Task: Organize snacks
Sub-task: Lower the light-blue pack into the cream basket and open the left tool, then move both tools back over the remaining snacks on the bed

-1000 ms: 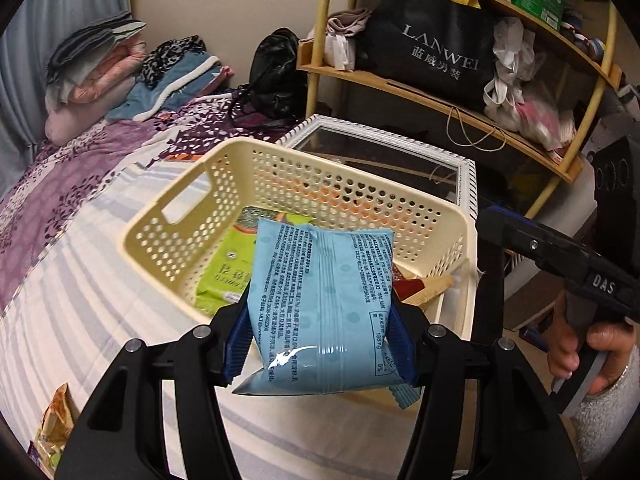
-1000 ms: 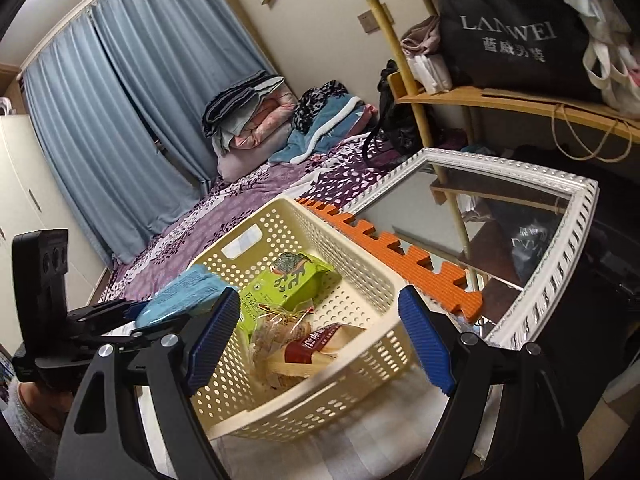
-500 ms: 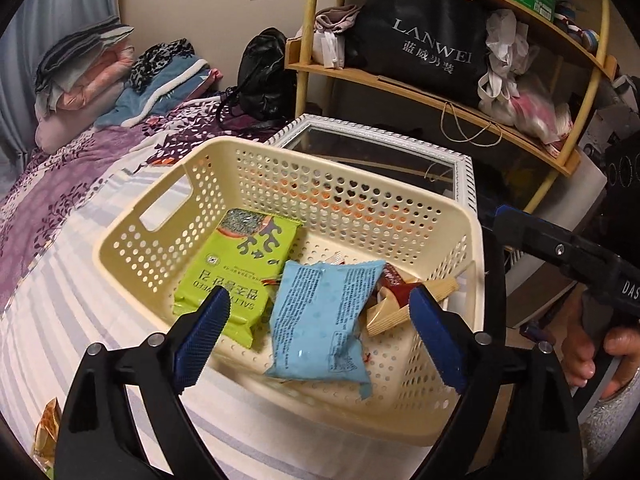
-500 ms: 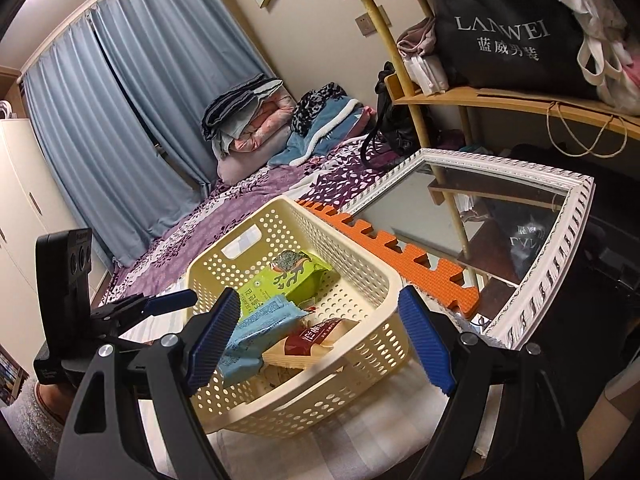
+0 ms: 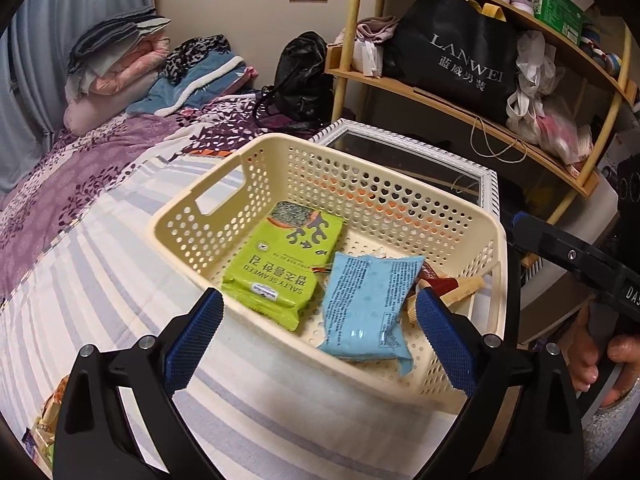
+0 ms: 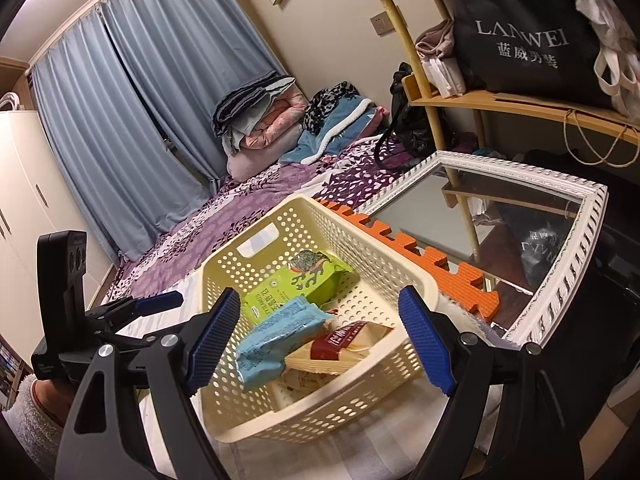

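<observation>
A cream perforated basket (image 5: 496,236) (image 6: 400,268) sits on the striped bed. In it lie a light blue snack bag (image 5: 370,304) (image 6: 276,332), a green seaweed pack (image 5: 286,264) (image 6: 296,284) and a red-and-tan packet (image 5: 444,286) (image 6: 344,344). My left gripper (image 5: 320,340) is open and empty, hovering just in front of the basket's near rim. My right gripper (image 6: 320,340) is open and empty, over the basket's other side; it also shows in the left wrist view (image 5: 568,256). The left gripper also shows at the left of the right wrist view (image 6: 156,304).
A white-framed mirror (image 5: 490,184) (image 6: 560,208) lies beyond the basket, with an orange foam mat (image 6: 432,260) beside it. Wooden shelves (image 5: 460,100) hold a black bag. Folded bedding (image 5: 132,68) is piled at the bed's far end. A snack wrapper (image 5: 48,416) lies at the bottom left.
My left gripper opened and let go of the light blue bag, which dropped into the basket beside the green pack. The left gripper then drew back a little. The right gripper stayed open.
</observation>
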`<action>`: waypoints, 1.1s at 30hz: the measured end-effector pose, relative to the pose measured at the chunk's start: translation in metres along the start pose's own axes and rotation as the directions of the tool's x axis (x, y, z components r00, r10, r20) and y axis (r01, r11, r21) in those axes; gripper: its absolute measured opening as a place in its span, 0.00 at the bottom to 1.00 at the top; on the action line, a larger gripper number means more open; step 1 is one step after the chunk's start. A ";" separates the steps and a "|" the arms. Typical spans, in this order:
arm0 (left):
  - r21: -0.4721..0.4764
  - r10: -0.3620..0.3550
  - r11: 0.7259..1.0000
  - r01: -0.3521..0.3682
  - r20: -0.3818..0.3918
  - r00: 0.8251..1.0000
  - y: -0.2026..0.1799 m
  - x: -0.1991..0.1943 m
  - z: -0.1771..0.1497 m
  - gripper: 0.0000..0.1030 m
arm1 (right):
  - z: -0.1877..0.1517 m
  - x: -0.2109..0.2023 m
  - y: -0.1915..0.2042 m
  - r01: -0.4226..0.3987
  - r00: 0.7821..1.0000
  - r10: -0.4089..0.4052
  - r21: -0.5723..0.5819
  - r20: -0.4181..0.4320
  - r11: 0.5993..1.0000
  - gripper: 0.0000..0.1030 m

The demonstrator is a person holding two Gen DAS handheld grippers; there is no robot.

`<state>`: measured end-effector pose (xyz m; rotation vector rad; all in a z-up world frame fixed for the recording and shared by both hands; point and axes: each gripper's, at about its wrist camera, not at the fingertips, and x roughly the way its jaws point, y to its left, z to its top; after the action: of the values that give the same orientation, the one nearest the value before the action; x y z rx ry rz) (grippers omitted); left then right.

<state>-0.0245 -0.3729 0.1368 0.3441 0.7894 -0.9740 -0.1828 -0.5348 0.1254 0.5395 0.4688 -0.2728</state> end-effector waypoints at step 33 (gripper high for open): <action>-0.309 0.215 0.931 -0.192 0.044 0.976 0.129 -0.100 -0.071 0.97 | -0.018 0.031 0.124 -0.165 0.983 0.147 -0.165 -0.112 0.972 0.95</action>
<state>0.0205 -0.2011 0.1515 0.1168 0.8018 -0.6542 -0.1171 -0.4259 0.1496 0.4173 0.5374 -0.0532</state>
